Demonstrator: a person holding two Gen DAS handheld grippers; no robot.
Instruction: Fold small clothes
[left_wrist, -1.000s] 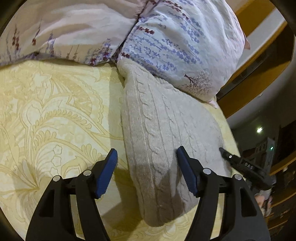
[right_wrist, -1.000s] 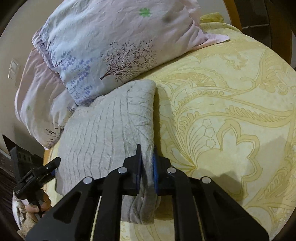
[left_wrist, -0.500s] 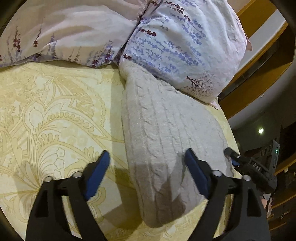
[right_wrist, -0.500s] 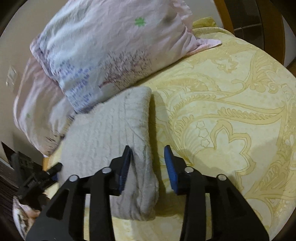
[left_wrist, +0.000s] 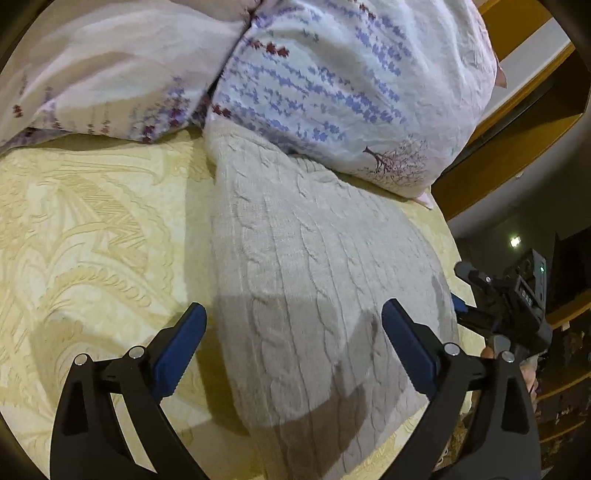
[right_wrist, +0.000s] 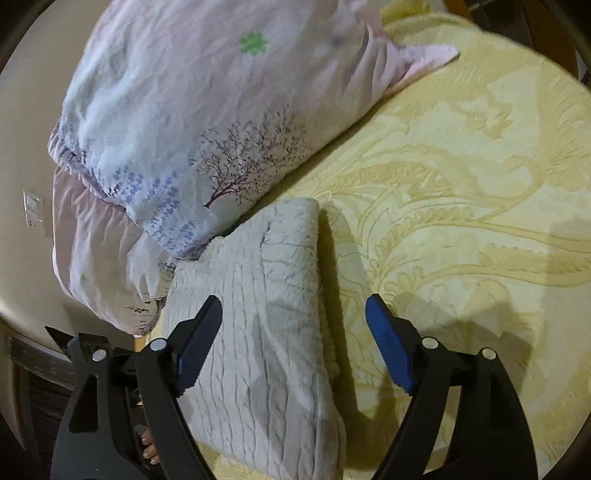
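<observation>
Folded knit sweater lies on the yellow bedspread, its far end tucked under a floral pillow. Left gripper and right gripper are opening, touching nothing; the sweater's near edge is cut off.

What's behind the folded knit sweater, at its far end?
The floral pillow sits right behind the folded knit sweater, its lower edge overlapping the sweater's far end. Whatever lies under that overlap is covered. The yellow bedspread runs alongside.

One folded grey cable-knit sweater lies on one yellow patterned bedspread. Two floral-printed white pillows sit behind.
</observation>
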